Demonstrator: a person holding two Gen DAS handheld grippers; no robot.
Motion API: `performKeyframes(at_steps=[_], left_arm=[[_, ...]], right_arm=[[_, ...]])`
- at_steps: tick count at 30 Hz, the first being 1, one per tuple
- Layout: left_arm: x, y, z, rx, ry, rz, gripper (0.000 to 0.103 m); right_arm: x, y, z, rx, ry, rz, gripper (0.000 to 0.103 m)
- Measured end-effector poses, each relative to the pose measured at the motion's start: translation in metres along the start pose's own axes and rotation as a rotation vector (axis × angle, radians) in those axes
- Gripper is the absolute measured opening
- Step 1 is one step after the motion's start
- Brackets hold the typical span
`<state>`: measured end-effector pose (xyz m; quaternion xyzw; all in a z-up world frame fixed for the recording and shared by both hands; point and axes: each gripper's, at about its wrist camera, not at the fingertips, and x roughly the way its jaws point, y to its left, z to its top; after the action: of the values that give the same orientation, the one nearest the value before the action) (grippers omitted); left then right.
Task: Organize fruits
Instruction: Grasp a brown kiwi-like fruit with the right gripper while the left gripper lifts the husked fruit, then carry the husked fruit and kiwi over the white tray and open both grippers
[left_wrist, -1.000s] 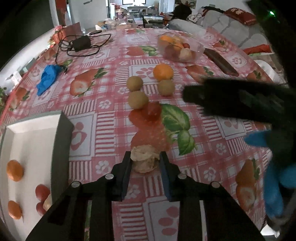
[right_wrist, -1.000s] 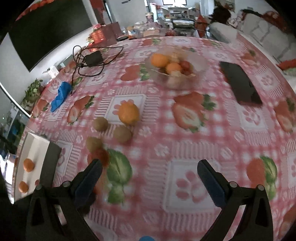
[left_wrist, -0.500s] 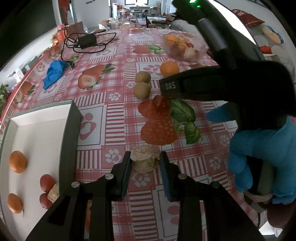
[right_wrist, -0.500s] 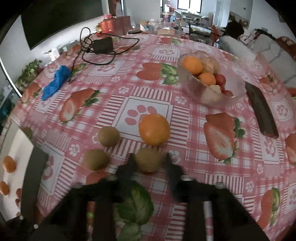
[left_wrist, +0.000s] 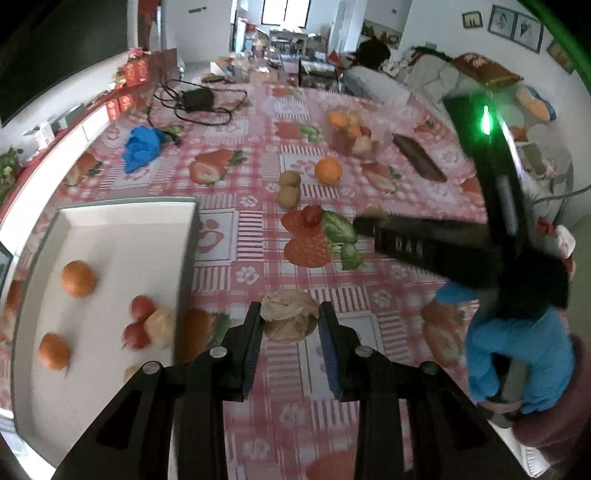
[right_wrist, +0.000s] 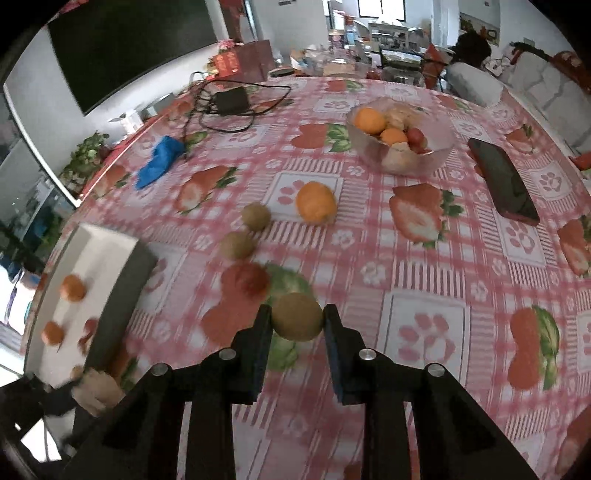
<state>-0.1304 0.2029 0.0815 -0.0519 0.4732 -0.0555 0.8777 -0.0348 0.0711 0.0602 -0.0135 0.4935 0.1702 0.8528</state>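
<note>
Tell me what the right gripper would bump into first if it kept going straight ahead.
Likely the red tomato, slightly left of its line; the right gripper already holds a kiwi. Depth is unclear.

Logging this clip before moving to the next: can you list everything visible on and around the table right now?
white rectangular tray: one, table's left edge; holds three oranges, two red fruits, one tan wrapped fruit
brown kiwis: three; two loose mid-table, one gripped
loose orange: one, beside the kiwis
small red fruit: one, mid-table
tan paper-wrapped fruit: one, gripped
clear glass bowl: one, far side, mixed fruit
black phone: one, right of bowl
blue crumpled glove: one, far left
black charger with cable: one, far edge
left hand-held gripper: black, shut on wrapped fruit
right hand-held gripper: black, shut on kiwi
</note>
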Motion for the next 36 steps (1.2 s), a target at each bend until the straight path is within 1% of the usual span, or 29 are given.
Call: performKeyframes(at_steps=[4,9,12,17,22,29,36], left_arm=[[-0.041,0.015,-0.013,-0.049,-0.047,-0.002,0.033],[-0.088,0.047,-0.028,-0.109,-0.117,0.040,0.033],[-0.107,0.071,-0.035,-0.162,-0.148,0.060,0.033],[-0.127,0.102,-0.048,-0.230,-0.181,0.086,0.033],[-0.135,0.123,-0.058,-0.272,-0.192,0.108,0.033],[-0.133,0.144,-0.066,-0.309,-0.183,0.144,0.033],[-0.124,0.155,-0.069,-0.323,-0.165,0.164,0.033]], right_arm=[[-0.013,0.015,-0.023,-0.025,0.005,0.028,0.029],[-0.016,0.036,-0.048,-0.052,0.031,0.045,0.029],[-0.018,0.047,-0.054,-0.053,0.034,0.055,0.029],[-0.024,0.073,-0.051,-0.082,0.025,0.073,0.029],[-0.032,0.107,-0.043,-0.140,-0.001,0.102,0.029],[-0.030,0.149,-0.035,-0.210,-0.012,0.148,0.029],[-0.024,0.167,-0.033,-0.237,-0.003,0.175,0.029]])
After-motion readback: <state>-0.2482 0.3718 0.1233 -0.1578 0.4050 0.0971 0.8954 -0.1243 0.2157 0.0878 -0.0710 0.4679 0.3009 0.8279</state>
